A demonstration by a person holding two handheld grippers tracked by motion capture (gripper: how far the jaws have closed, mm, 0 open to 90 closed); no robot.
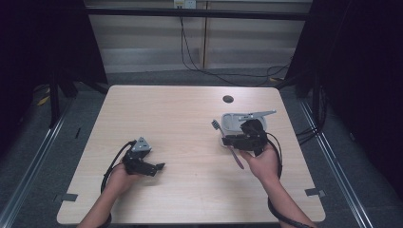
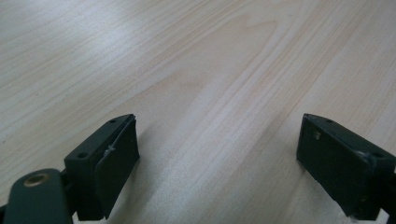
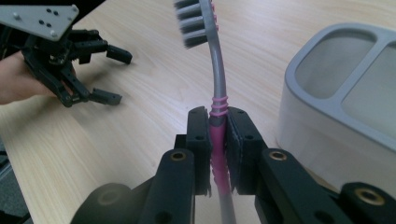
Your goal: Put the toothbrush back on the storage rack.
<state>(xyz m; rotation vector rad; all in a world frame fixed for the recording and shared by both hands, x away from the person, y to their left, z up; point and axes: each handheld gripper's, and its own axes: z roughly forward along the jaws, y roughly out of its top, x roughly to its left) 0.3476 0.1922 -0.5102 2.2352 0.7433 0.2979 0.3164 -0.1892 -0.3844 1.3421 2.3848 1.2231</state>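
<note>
1. Right gripper view: the right gripper (image 3: 218, 135) clamps a toothbrush (image 3: 215, 88) by its pink grip, bristles up, just beside the grey holder (image 3: 299, 116).
2. Left gripper (image 2: 217, 158) rests on the table (image 2: 196, 60), jaws wide apart, holding nothing.

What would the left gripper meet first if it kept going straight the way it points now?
Probably just bare table. The left gripper is open with nothing between its jaws, and its own view has wood grain ahead. From above, the left gripper points right, toward the toothbrush, but that looks well off.
</note>
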